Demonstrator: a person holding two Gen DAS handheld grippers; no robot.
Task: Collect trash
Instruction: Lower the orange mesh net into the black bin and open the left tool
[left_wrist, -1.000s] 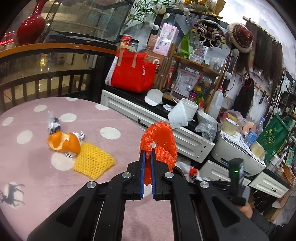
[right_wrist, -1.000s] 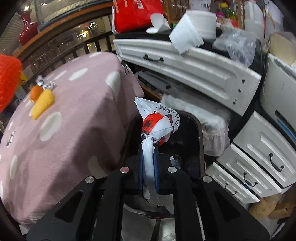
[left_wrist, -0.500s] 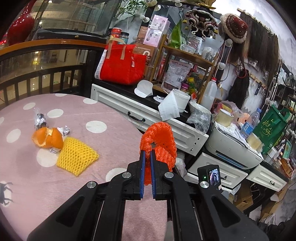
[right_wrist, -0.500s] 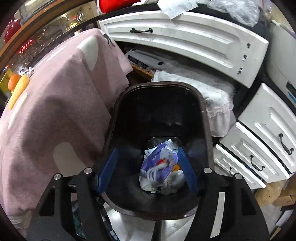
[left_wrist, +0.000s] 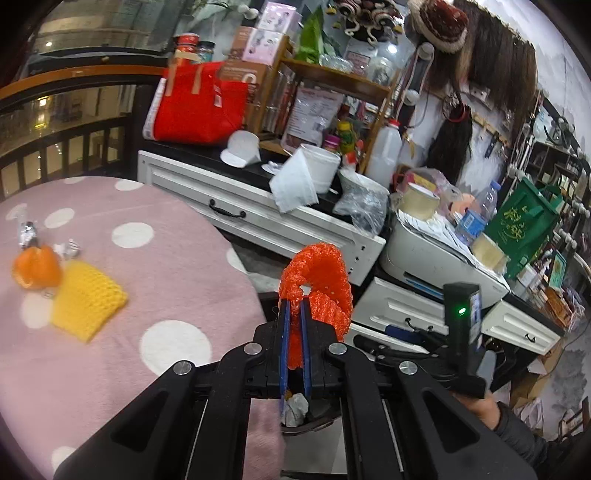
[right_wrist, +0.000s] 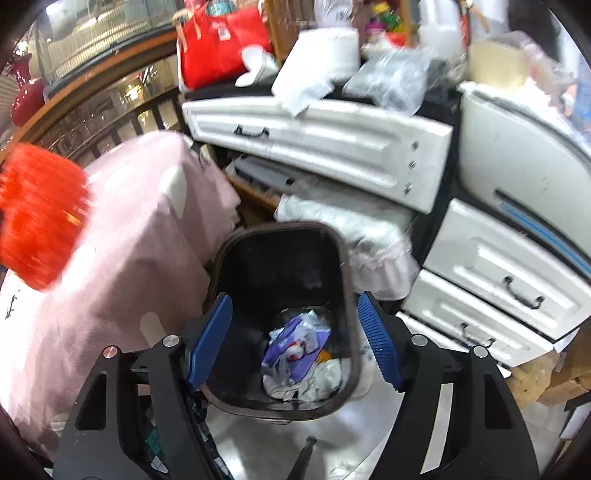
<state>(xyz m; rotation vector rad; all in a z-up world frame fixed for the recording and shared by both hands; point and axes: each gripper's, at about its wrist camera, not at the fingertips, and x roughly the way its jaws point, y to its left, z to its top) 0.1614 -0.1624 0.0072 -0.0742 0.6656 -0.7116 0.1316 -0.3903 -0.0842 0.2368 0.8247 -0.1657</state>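
**Orange net clamped in left fingers; right fingers parting above the bin**

Left gripper: blue ribbed fingers pressed together on the orange foam net, a soft open-mesh sleeve folded into a loop that stands up past the fingertips. In the right wrist view the same net shows as a blurred red-orange mass far off to the left of the right fingers.

Right gripper: fingers spread wide and opening, nothing between the pads. Straight beyond and below them sits the trash bin, dark, smooth-walled, rounded-rectangular at the rim. On its bottom lies crumpled trash: a purple-and-white plastic wrapper, white paper wads, a spot of orange.

Bench: round top under a fuzzy pink cloth with white dots, to the left of the left fingers. On it, well left of the fingertips, a yellow foam net, flat and roughly square, touching an orange peel, curled and glossy. Just beyond the peel, crinkled silver foil wrappers.

Ahead of both grippers: white panelled drawers with dark curved handles, a red fabric bag on top
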